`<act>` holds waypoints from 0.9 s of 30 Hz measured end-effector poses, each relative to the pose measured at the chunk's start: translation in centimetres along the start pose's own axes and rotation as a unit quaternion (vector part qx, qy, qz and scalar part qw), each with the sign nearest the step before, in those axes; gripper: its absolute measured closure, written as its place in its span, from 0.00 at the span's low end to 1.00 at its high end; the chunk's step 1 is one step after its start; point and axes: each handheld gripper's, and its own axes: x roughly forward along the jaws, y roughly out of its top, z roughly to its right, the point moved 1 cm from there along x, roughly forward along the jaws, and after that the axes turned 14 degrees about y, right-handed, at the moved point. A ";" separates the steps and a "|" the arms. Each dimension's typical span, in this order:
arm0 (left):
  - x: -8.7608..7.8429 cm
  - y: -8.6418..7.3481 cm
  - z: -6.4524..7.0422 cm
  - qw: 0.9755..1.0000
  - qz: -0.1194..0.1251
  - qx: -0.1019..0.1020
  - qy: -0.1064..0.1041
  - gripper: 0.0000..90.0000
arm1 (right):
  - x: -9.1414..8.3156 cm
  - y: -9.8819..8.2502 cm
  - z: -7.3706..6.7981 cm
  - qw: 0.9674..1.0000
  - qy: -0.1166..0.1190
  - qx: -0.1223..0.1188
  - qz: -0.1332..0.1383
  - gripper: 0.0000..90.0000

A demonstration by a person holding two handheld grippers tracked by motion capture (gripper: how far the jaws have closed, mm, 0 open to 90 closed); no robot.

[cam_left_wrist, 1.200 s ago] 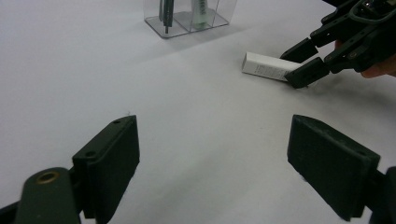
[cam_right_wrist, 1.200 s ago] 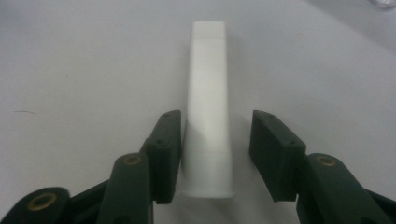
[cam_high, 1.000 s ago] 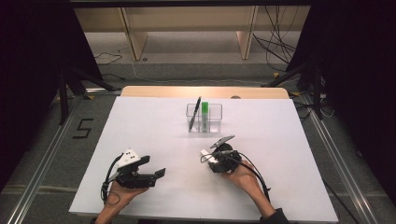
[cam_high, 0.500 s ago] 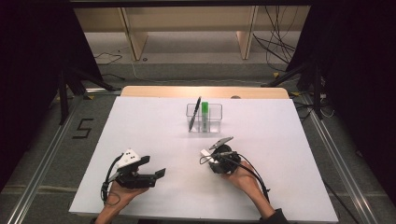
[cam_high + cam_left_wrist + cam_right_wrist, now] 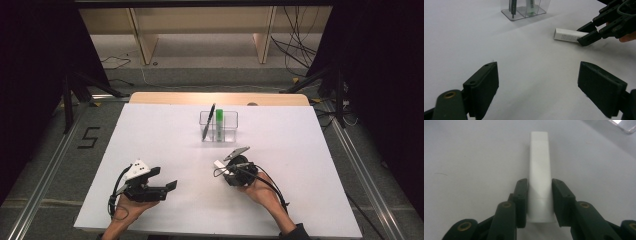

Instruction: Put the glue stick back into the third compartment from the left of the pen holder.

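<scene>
A broad white rectangular table [image 5: 165, 145] takes up the middle of the high view, with a pale wooden strip [image 5: 220, 98] along its far edge and grey floor around it. Toward the far centre of the table stands a small clear plastic organiser with compartments [image 5: 219, 126]; a black pen [image 5: 208, 121] leans in its left part and a green-capped marker [image 5: 219, 123] stands upright just beside it (the left gripper view catches the organiser's base alone, at its top edge).

The right gripper [image 5: 226, 167], held in the person's right hand [image 5: 260, 191], sits right of centre on the near half of the table, well short of the organiser. Its jaws pinch a small white rectangular box [image 5: 539, 177]. The right gripper view makes the hold plain: both black pads press the box's two long sides at its near end, and the rest of the box runs straight out ahead, close over the table. In the high view the box is little more than a white tip at the gripper's front; whether it touches the table cannot be told.

The left gripper [image 5: 165, 181], in the left hand [image 5: 131, 209], rests near the front left edge, well apart from the other; its jaws are spread wide with bare table between them, and its own view shows the box from the side, with faint print on it
</scene>
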 end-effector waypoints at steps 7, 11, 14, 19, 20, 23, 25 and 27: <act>0.0 0.0 0.0 1.000 -0.001 0.000 0.000 0.19 | -0.9 0.1 -0.4 0.999 -0.003 -0.025 0.027 0.75; 0.1 0.0 0.0 1.000 -0.002 0.001 0.000 0.19 | -1.5 0.0 -0.9 0.998 -0.011 -0.047 0.035 0.75; 0.1 0.0 0.0 1.000 -0.003 0.001 0.000 0.19 | -1.8 -0.2 -1.6 0.996 -0.020 -0.075 0.040 0.75; 0.1 -0.1 -0.1 1.000 -0.004 0.002 -0.001 0.19 | -2.1 -0.5 -2.7 0.991 -0.034 -0.116 0.052 0.75; 0.1 -0.1 -0.1 1.000 -0.005 0.002 -0.001 0.19 | -2.2 -0.6 -3.0 0.990 -0.039 -0.125 0.054 0.75; 0.1 -0.1 -0.1 1.000 -0.007 0.001 -0.002 0.19 | -2.3 -0.9 -3.5 0.985 -0.050 -0.153 0.059 0.75; 0.2 -0.1 0.0 1.000 -0.008 0.001 -0.003 0.19 | -2.3 -1.1 -3.8 0.980 -0.061 -0.177 0.059 0.75; 0.2 -0.1 -0.1 1.000 -0.010 0.002 -0.004 0.19 | -2.3 -1.4 -4.1 0.973 -0.077 -0.208 0.060 0.75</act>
